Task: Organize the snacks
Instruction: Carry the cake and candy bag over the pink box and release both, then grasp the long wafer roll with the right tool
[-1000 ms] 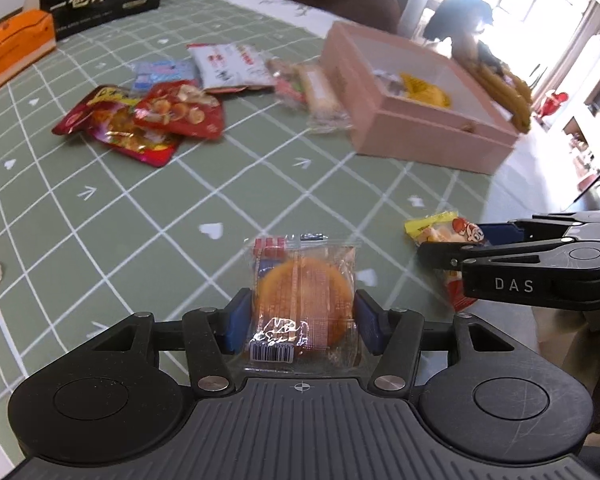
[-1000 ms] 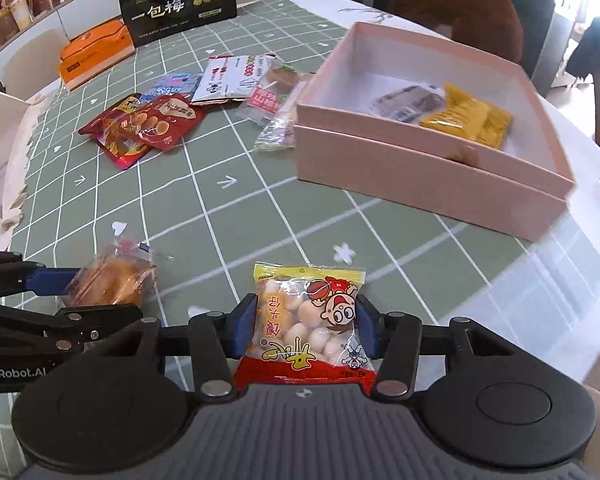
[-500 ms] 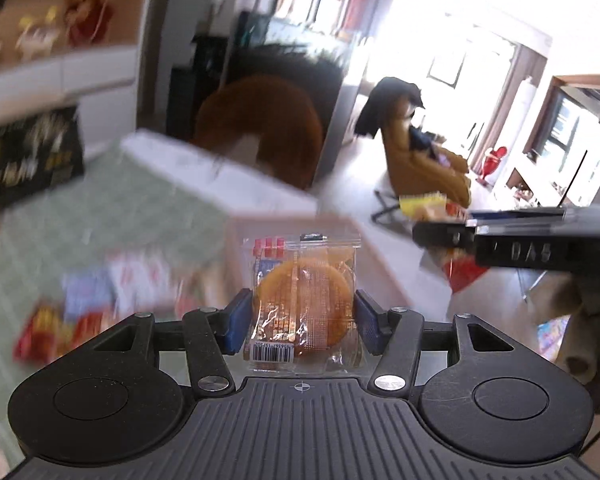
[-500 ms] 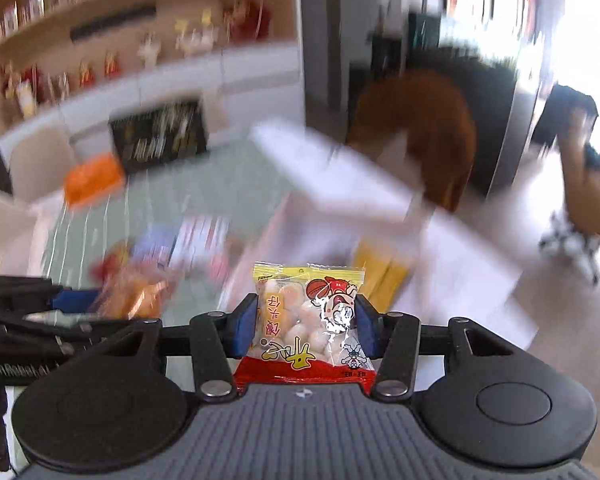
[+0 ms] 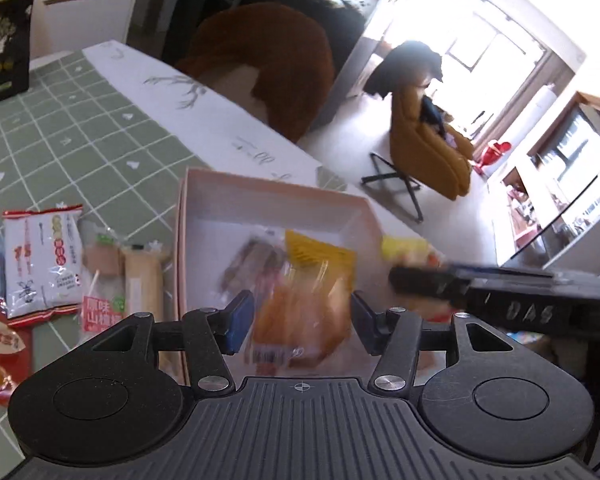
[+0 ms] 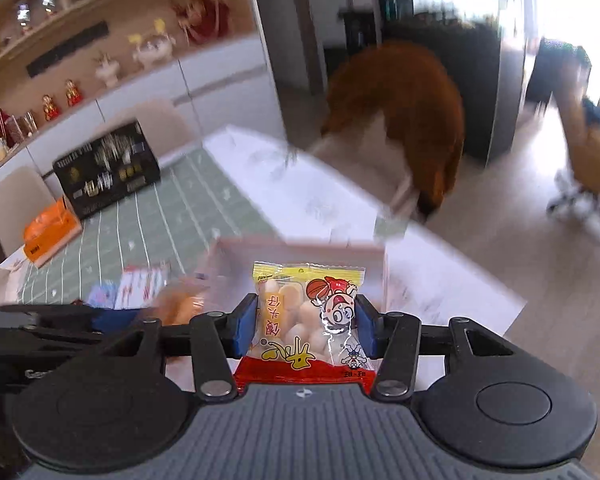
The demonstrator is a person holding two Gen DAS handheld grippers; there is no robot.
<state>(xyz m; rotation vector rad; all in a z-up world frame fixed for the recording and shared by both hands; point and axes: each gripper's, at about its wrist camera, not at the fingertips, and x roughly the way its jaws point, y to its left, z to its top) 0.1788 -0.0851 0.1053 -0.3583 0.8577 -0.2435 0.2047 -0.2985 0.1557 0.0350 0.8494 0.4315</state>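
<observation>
My left gripper (image 5: 300, 326) hangs above the pink box (image 5: 260, 196). Its jaws stand open, wider than the clear-wrapped orange cake (image 5: 300, 320), which is blurred and tilted between the pads (image 5: 240, 320), over the box. The box holds a yellow packet (image 5: 320, 250) and a grey packet (image 5: 252, 260). My right gripper (image 6: 306, 326) is shut on a yellow and red packet of white balls (image 6: 304, 320), held above the box's right end (image 6: 300, 248). It also shows in the left wrist view (image 5: 500, 296).
Several snack packets (image 5: 42, 260) lie on the green grid tablecloth (image 5: 80, 140) left of the box. A black carton (image 6: 108, 168) and an orange box (image 6: 48, 232) stand at the table's far end. A brown chair (image 5: 268, 52) is behind the table.
Both grippers lifted off the table and came over the pink box. The left jaws have opened and the orange cake has come loose between them.
</observation>
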